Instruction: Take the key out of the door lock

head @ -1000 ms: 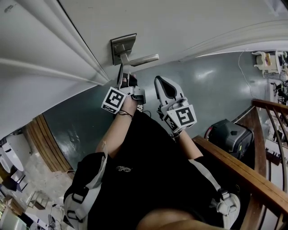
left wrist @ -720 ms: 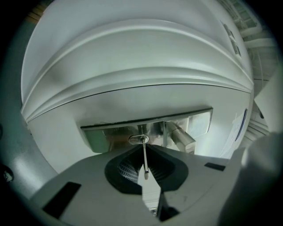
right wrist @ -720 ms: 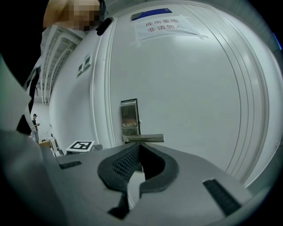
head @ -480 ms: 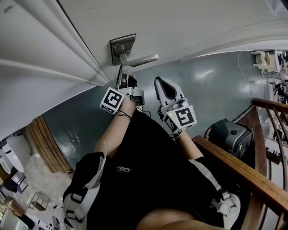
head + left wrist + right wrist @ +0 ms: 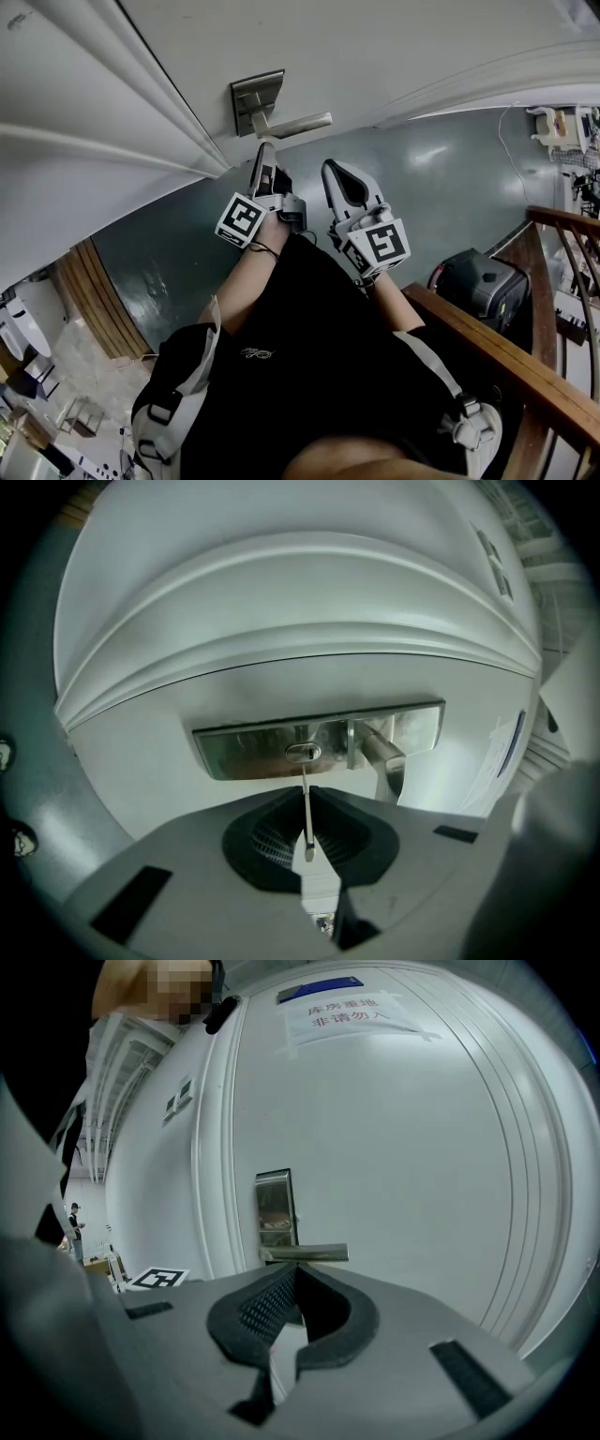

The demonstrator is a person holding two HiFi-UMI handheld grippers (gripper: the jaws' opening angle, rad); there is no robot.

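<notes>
**Key pinched in the left tongs, tip right at the keyhole**

Quick count first: one white door (image 5: 422,1147), one metal lock plate (image 5: 244,747), one lever handle (image 5: 298,124), one keyhole (image 5: 302,753), one key (image 5: 306,808), two tongs. Each of the tongs has one cube with square markers, left one (image 5: 241,218) and right one (image 5: 382,243).

The left tongs (image 5: 307,791) are clamped nearly all the way together on the key. The thin blade sticks straight out from between the pads and runs up to the keyhole. Its tip sits right at the slot, and honestly I can't tell whether it's a hair inside or just out.

The right tongs (image 5: 296,1267) are just beside the left ones, a bit back from the door. The tips meet with nothing between them, and they're aimed at the lever handle without touching it.

Writing: there's one paper sign (image 5: 347,1014) high on the door with two lines of Chinese, which looks like 库房重地 / 非请勿入. One blue label (image 5: 319,989) is above it, too small to read.
</notes>
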